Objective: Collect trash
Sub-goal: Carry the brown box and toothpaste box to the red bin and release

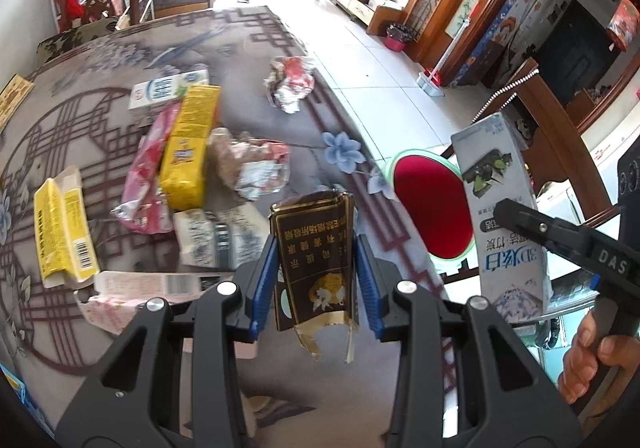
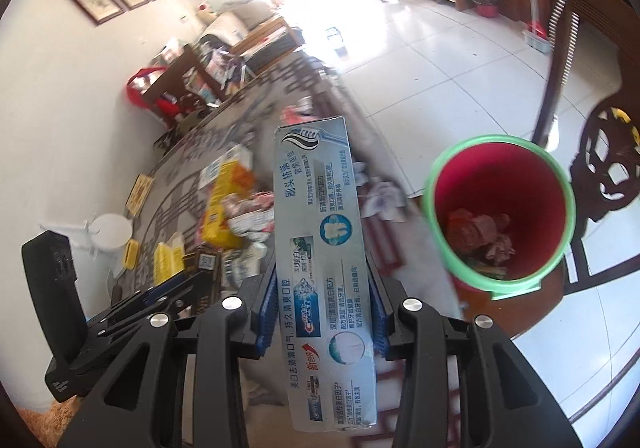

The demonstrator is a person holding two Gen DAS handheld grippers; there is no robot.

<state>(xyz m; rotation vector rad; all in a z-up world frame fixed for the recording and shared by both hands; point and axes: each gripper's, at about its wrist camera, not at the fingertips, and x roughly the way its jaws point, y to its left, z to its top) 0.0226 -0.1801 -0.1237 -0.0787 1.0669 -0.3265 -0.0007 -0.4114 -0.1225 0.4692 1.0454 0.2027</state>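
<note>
A toothpaste box point(image 2: 326, 272) is held clamped in the right claw point(image 2: 323, 302), near the red bin point(image 2: 500, 208). A brown packet point(image 1: 314, 268) is gripped by the left claw point(image 1: 316, 280) above the surface point(image 1: 240, 40). Disposal is judged in hand; release over the bin is required next.

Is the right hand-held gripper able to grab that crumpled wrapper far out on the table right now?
Probably not yet. The right hand-held gripper is already shut on the toothpaste box, so it has no free grip. The crumpled wrapper lies bare on the table, but the box should go into the red bin first.
</note>
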